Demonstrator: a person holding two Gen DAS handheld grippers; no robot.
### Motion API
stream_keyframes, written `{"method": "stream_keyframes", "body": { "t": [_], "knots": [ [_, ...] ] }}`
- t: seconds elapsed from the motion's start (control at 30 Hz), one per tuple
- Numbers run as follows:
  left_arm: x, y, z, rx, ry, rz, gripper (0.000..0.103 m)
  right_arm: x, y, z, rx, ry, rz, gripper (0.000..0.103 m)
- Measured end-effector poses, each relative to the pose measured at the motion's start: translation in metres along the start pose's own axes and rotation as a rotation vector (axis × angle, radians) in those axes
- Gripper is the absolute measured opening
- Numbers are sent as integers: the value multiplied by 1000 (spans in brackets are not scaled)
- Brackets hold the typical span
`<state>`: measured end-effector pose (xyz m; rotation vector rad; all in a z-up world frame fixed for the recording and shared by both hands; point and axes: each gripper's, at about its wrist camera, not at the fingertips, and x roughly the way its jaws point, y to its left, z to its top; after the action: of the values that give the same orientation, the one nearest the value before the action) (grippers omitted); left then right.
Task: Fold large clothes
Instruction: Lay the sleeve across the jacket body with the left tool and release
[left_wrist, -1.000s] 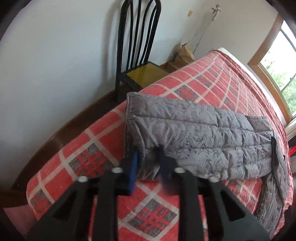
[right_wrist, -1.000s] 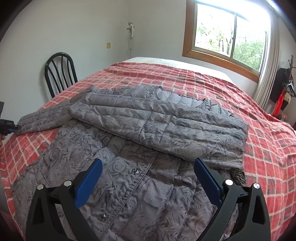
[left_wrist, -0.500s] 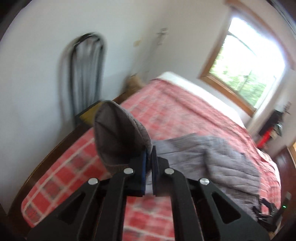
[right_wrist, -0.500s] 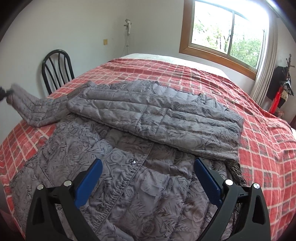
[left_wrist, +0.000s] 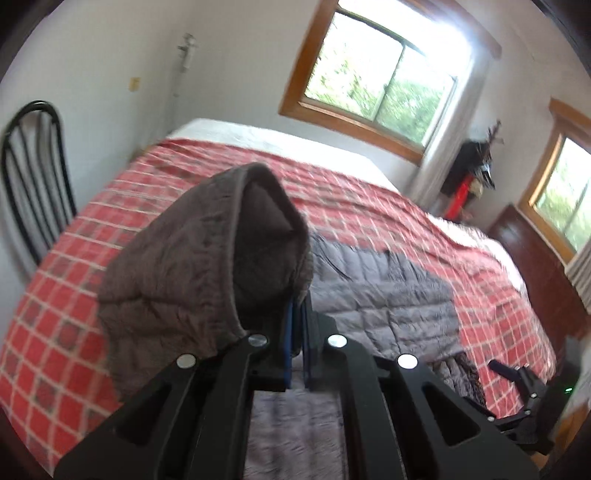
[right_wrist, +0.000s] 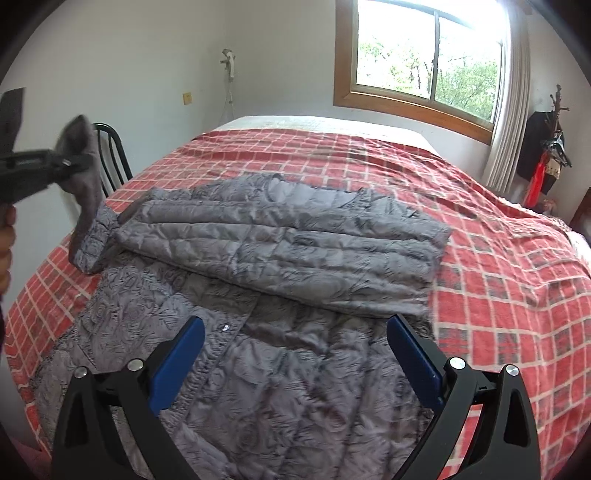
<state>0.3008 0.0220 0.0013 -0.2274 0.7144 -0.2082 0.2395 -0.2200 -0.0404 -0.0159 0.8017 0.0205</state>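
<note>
A grey quilted jacket (right_wrist: 288, 258) lies spread on the bed, one sleeve folded across its body. My left gripper (left_wrist: 297, 317) is shut on the cuff of the other sleeve (left_wrist: 207, 258), which bulges up over the jaws. In the right wrist view the left gripper (right_wrist: 70, 162) shows at the far left, holding that sleeve (right_wrist: 88, 206) up off the bed. My right gripper (right_wrist: 295, 339) hovers open over the jacket's lower front with nothing between its blue pads (right_wrist: 177, 365). It also shows in the left wrist view as the right gripper (left_wrist: 513, 384) at the lower right.
The bed carries a red plaid blanket (right_wrist: 517, 280). A black chair (left_wrist: 33, 184) stands by the left wall. A window (right_wrist: 428, 55) sits behind the bed, and a coat rack (right_wrist: 550, 147) and dark dresser (left_wrist: 532, 266) stand to the right. A person's hand (right_wrist: 5, 243) shows at the left edge.
My left gripper closed on the sleeve cuff, lifted it off the bed and swung it up toward the jacket's body. The right gripper stayed open and drifted slightly.
</note>
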Motion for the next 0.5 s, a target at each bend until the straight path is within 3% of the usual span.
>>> {"method": "stream_keyframes", "body": {
  "t": [0.17,0.23,0.27,0.37,0.5],
  "knots": [
    [60,-33,-20,75,103,17,2,-4,-9,-3,1,8,-27,99],
    [79,-35,-28,81,137,124,2,-4,-10,-2,6,7,-27,99],
    [84,-33,-28,60,147,124,3,-5,-10,-1,9,3,-19,99],
    [105,-25,-39,44,220,81,10,0,-4,3,6,14,3,99],
    [114,-22,-53,20,195,-31,25,2,5,7,-1,25,13,99]
  ]
}}
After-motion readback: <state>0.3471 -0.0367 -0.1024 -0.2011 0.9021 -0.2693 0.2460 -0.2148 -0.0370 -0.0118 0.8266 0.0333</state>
